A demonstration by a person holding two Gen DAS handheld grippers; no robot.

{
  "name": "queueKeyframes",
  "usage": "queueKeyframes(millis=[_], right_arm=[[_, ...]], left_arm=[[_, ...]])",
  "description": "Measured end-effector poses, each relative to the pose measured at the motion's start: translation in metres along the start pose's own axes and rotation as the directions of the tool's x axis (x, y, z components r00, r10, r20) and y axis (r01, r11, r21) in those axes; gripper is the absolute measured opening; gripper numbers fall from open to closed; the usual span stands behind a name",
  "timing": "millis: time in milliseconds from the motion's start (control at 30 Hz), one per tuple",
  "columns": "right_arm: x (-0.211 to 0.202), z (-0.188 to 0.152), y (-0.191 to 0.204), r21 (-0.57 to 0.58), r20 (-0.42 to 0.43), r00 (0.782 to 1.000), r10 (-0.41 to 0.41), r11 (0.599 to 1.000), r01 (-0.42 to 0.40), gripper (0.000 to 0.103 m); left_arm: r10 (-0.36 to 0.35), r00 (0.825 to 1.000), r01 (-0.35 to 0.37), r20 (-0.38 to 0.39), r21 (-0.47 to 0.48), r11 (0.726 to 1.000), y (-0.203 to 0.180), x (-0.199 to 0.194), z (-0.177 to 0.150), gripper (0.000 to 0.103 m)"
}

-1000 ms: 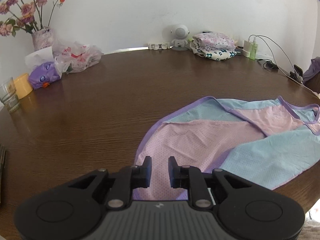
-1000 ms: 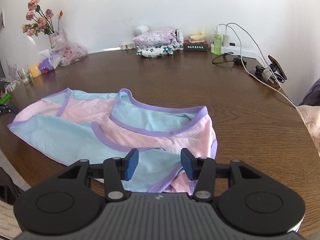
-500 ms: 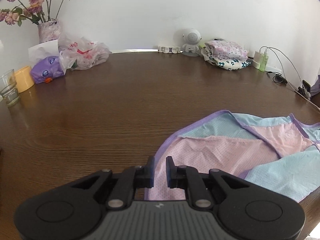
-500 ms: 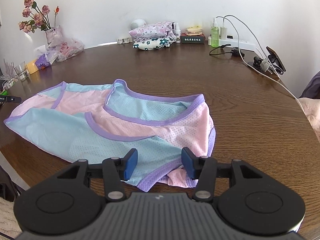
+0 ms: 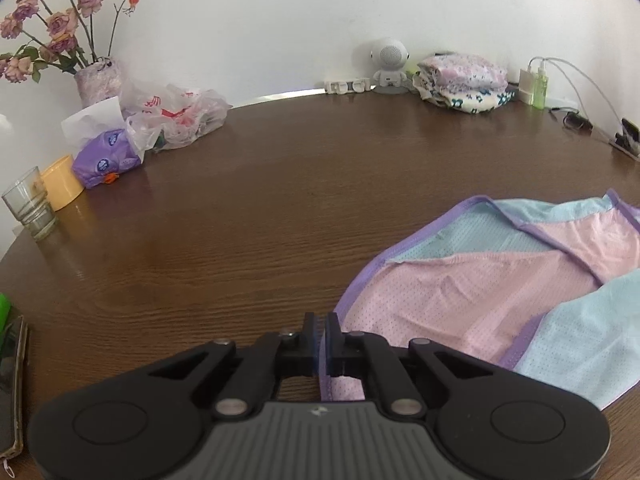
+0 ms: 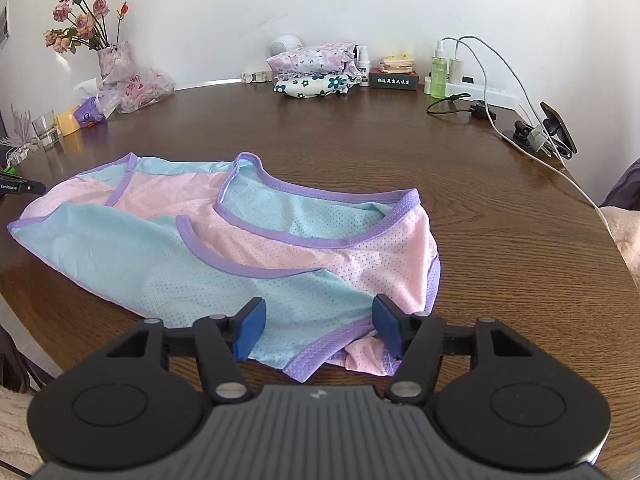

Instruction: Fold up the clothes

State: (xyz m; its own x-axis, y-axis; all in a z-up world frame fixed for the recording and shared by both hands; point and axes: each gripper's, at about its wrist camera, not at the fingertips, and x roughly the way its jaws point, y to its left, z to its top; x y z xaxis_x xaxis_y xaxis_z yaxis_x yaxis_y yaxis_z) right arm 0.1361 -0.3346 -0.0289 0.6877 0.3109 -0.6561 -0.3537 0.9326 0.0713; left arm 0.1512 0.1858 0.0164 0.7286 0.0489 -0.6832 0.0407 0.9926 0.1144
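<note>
Left gripper pinches the mesh vest's partly hidden purple-bound hem; right gripper gapes wide, empty, above it.

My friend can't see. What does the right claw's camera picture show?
The right claw, jaws wide open, hovers at the near edge of a pink and blue mesh garment with purple trim spread on a round brown wooden table. Folded floral clothes sit by the far wall.

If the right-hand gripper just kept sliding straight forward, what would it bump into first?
Most likely the pink-and-blue mesh garment with purple trim, which lies directly ahead between the open right gripper fingers; its near hem is already there. How high the gripper sits above the cloth is unclear.
</note>
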Motion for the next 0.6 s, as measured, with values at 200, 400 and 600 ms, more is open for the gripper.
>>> queueKeyframes(millis=[200,400,600], right_arm=[[0.0,0.0,0.001,-0.004,0.0,1.0,-0.001,1.0,0.001,0.062],[-0.005,0.006,0.004,-0.018,0.0,1.0,0.0,1.0,0.0,0.062],[-0.022,0.066,0.004,-0.067,0.072,0.993,0.092,0.994,-0.087,0.064]], left_arm=[[-0.009,0.998,0.012,-0.057,0.054,0.998,-0.01,0.007,-0.005,0.003],[-0.052,0.999,0.052,0.001,0.027,0.998,-0.013,-0.004,0.006,0.01],[-0.188,0.981,0.175,0.048,0.201,0.964,-0.054,-0.016,0.055,0.057]])
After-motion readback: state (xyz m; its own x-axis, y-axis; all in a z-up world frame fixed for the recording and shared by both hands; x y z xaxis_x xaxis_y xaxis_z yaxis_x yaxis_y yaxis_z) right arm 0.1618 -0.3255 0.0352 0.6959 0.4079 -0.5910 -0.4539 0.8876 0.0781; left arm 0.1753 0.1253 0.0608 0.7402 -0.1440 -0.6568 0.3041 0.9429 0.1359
